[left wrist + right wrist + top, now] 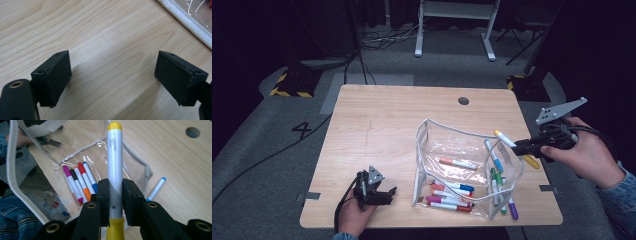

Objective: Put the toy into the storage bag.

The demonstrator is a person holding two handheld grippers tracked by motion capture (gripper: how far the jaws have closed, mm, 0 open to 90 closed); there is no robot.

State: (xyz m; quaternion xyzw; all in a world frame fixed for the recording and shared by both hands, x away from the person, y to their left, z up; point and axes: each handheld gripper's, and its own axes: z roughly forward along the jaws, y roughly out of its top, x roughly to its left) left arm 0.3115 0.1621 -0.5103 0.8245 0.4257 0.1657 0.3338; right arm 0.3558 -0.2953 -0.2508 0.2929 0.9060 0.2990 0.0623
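The right gripper [115,195] has its fingers [103,195] clamped on a yellow marker [114,165], which stands between them, cap end pointing past the tips, above the surface [382,120] beside the clear pouch [462,145] of markers. The left gripper [112,75] rests low with its fingers spread wide, nothing between them.

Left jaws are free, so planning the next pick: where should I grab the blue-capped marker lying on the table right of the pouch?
Grip the blue-capped marker mid-barrel from above, jaws across its width. It lies flat and slanted close beside the clear pouch, so only the top looks open.
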